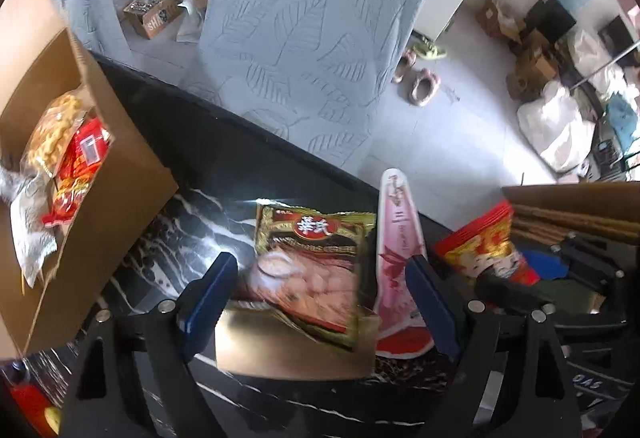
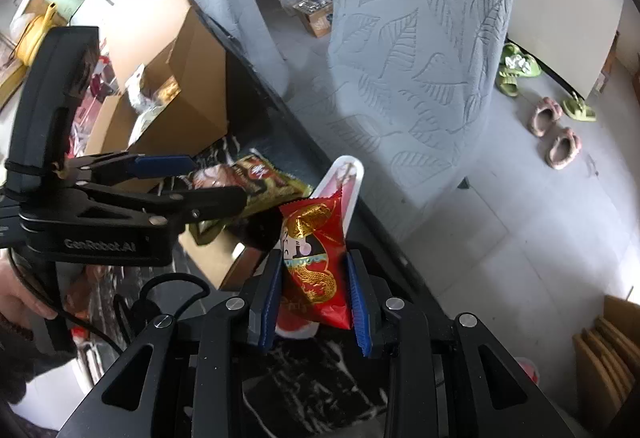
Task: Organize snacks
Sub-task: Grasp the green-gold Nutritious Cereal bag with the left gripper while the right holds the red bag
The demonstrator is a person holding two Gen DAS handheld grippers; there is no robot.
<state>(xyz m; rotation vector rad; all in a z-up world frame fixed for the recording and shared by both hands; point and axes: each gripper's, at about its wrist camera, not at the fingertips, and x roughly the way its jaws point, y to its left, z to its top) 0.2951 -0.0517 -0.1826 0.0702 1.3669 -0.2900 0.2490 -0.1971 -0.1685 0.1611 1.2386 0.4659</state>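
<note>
My left gripper [image 1: 320, 290] is open, its blue fingers on either side of a gold and brown snack packet [image 1: 312, 266] lying on the black marble table [image 1: 192, 222]; it also shows in the right wrist view [image 2: 256, 177]. A pink and white packet [image 1: 398, 258] lies just to its right. My right gripper [image 2: 314, 278] is shut on a red packet with gold dragons [image 2: 316, 258], held above the table; the packet also shows in the left wrist view [image 1: 486, 250]. An open cardboard box [image 1: 116, 141] at the left holds several snack bags.
A chair with a grey leaf-pattern cover [image 1: 316, 37] stands beyond the table's far edge. Slippers [image 2: 554, 129] lie on the tiled floor. Flattened cardboard [image 1: 576, 217] is at the right. Boxes and bags [image 1: 556, 97] clutter the floor far right.
</note>
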